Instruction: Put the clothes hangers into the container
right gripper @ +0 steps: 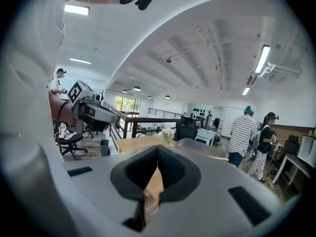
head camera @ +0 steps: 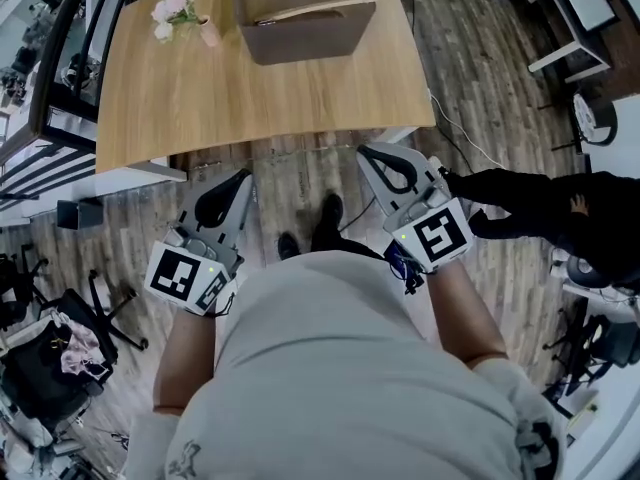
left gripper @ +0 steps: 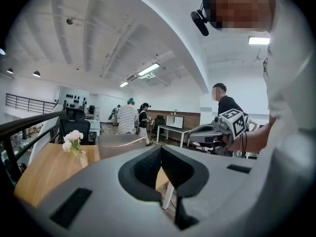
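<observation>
A grey container (head camera: 300,23) stands at the far side of the wooden table (head camera: 250,98), with a light wooden clothes hanger (head camera: 315,10) lying across its opening. Both grippers are held close to my body, short of the table's near edge. My left gripper (head camera: 240,180) is shut and empty, and my right gripper (head camera: 375,154) is shut and empty too. In the left gripper view the left gripper (left gripper: 160,148) has its jaws meeting at the tips, with the container (left gripper: 121,144) beyond them. In the right gripper view the right gripper (right gripper: 157,148) points at the table, with the container (right gripper: 202,147) to the right.
A small vase of pale flowers (head camera: 175,13) stands left of the container. A person in black (head camera: 540,208) is at my right. An office chair with clothes on it (head camera: 60,353) is at the lower left. A cable (head camera: 450,128) runs over the wooden floor. Other people stand in the background.
</observation>
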